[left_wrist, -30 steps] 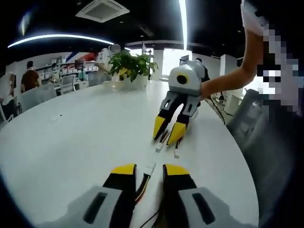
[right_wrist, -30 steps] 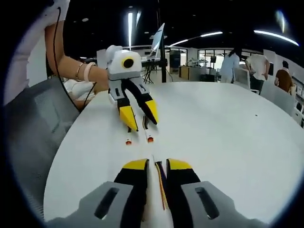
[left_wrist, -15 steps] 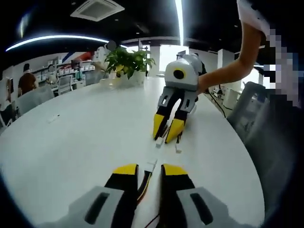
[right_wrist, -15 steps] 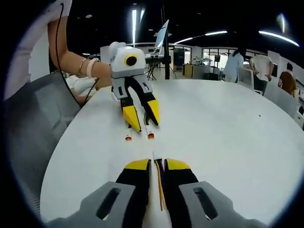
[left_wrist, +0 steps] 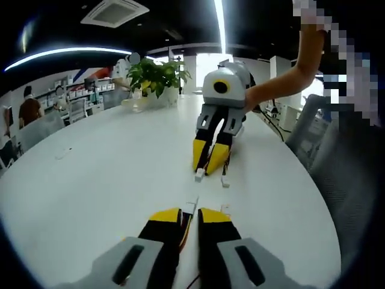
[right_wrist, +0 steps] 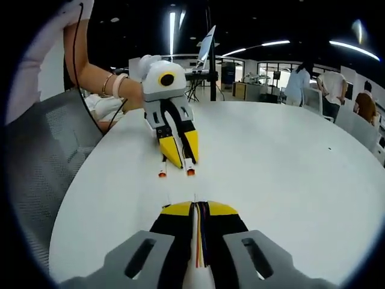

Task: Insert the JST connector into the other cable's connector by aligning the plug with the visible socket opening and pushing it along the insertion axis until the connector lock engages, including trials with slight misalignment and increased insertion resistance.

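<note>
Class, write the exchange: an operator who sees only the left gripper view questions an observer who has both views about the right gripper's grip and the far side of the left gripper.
Operator: How good is the right gripper's grip?
Observer: In the right gripper view its jaws are shut on a striped cable, which runs lengthwise between them.
Operator: What is behind the left gripper?
Observer: A bracelet shows just behind it.

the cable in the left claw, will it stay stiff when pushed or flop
Likely floppy: the cable is a few thin loose wires. The left claw grips near the white connector, so that short stub should probably hold straight. It looks light, so it may skid on the smooth table.
</note>
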### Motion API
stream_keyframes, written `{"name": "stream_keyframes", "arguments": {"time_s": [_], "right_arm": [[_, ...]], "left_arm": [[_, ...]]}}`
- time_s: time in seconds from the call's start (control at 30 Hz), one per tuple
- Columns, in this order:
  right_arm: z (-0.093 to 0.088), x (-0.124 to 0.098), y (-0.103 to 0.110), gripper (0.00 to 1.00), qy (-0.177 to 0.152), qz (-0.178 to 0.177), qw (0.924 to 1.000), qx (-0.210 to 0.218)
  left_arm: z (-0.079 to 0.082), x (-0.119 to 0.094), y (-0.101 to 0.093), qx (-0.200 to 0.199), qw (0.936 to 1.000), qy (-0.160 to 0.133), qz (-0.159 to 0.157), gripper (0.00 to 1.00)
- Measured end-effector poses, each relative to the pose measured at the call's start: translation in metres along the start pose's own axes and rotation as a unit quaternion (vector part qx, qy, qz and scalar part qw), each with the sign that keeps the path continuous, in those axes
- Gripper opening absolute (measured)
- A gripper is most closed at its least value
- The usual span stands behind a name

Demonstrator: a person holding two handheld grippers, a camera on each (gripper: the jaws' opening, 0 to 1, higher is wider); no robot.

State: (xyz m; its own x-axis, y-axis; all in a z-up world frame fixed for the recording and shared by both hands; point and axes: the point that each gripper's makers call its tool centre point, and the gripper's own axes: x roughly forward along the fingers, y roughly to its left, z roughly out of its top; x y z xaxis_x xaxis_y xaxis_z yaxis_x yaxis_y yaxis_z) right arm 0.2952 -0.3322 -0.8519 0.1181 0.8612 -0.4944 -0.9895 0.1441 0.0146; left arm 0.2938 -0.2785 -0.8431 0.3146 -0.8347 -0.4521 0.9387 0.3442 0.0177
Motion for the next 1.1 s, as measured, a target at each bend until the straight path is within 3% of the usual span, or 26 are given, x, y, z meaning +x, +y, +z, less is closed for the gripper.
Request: {"name": "stream_keyframes", "arguments": {"time_s": [0.67,1.1], "right_arm": [[0.003,0.000,0.004,0.04,-0.003,0.006,0.9999,0.008],[0.031,-0.010,0.016,0.04,-0.007,0.021,0.9997,-0.006]], "left_arm": [[0.000,0.003,-0.002,0.003,0.9999,-0.006,-0.014,0.00],[0.025,-0.002,-0.008,0.012,0.9991,-0.007,-0.040,0.00]]}}
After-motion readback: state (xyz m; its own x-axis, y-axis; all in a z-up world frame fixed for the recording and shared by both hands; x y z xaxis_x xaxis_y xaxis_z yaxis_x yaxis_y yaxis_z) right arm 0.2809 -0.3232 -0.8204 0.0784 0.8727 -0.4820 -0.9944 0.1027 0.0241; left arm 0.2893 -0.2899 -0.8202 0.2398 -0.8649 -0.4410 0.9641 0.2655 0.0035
